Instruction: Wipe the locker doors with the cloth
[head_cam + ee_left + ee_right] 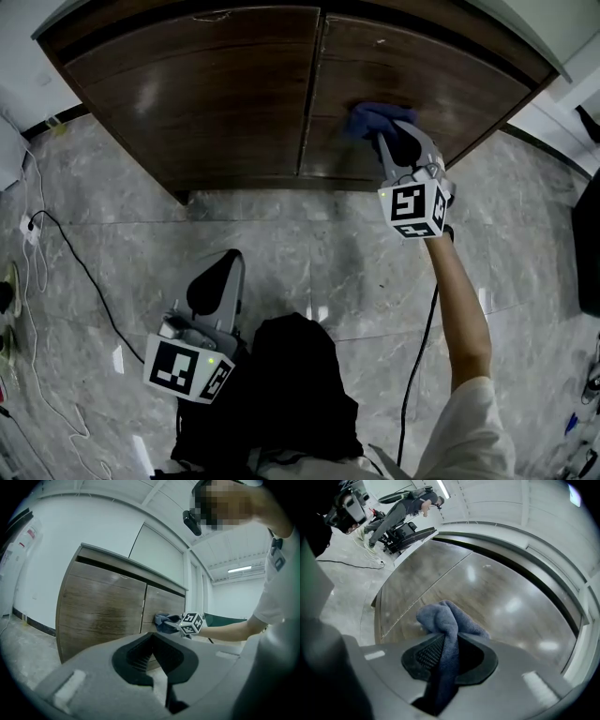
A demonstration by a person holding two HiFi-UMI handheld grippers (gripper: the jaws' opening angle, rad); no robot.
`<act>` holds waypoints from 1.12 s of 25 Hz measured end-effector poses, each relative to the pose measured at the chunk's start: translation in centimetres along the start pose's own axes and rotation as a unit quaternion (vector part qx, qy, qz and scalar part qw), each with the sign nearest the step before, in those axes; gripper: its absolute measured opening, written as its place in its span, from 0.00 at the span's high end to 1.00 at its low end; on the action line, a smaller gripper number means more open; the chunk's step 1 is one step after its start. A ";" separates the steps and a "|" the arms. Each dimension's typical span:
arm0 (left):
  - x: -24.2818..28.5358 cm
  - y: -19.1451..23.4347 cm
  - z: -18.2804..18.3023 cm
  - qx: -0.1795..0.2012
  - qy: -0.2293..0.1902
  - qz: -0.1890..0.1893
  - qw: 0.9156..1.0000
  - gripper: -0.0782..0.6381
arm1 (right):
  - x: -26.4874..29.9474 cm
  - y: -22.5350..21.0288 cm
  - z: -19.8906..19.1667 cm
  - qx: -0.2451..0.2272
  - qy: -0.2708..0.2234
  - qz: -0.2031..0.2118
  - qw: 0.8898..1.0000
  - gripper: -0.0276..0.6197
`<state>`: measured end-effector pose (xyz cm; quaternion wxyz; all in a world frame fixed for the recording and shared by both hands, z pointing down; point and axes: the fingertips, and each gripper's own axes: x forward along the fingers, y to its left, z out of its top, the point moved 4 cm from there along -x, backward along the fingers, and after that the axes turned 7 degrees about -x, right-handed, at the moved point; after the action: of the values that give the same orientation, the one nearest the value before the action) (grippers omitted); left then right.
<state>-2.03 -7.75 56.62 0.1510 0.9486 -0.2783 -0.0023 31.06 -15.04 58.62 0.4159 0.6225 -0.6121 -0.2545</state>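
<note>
The locker is dark brown wood with two doors, the left door (216, 94) and the right door (450, 84), parted by a narrow seam. My right gripper (392, 141) is shut on a blue cloth (371, 119) and holds it against the right door close to the seam. In the right gripper view the cloth (445, 618) bunches out past the jaws of the right gripper (447, 654), against the wood. The left gripper view shows the cloth (162, 620) from the side. My left gripper (223, 267) hangs low over the floor, away from the locker, jaws together and empty.
The floor (309, 244) is grey marble tile. A black cable (66, 244) and white cables (33, 234) trail along the left side. A dark object (589, 253) stands at the right edge. A black cord (417, 366) hangs beneath my right arm.
</note>
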 end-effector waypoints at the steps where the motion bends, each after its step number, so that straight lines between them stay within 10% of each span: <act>1: 0.3 -0.2 0.0 -0.001 0.000 -0.003 1.000 0.89 | -0.2 -0.7 0.3 -0.002 -0.004 -0.005 1.000 0.84; 15: 2.0 -1.9 0.2 -0.003 -0.002 -0.023 1.000 0.89 | -2.6 -9.9 5.0 -0.032 -0.068 -0.074 0.994 0.84; 28: 1.6 -1.6 -0.2 -0.002 0.005 -0.020 1.000 0.89 | -4.0 -12.7 1.0 0.064 -0.052 -0.151 0.985 0.84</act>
<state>0.22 -7.24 56.50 0.1541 0.9537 -0.2582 -0.0014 36.73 -12.53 46.75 0.2997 0.7189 -0.5473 -0.3063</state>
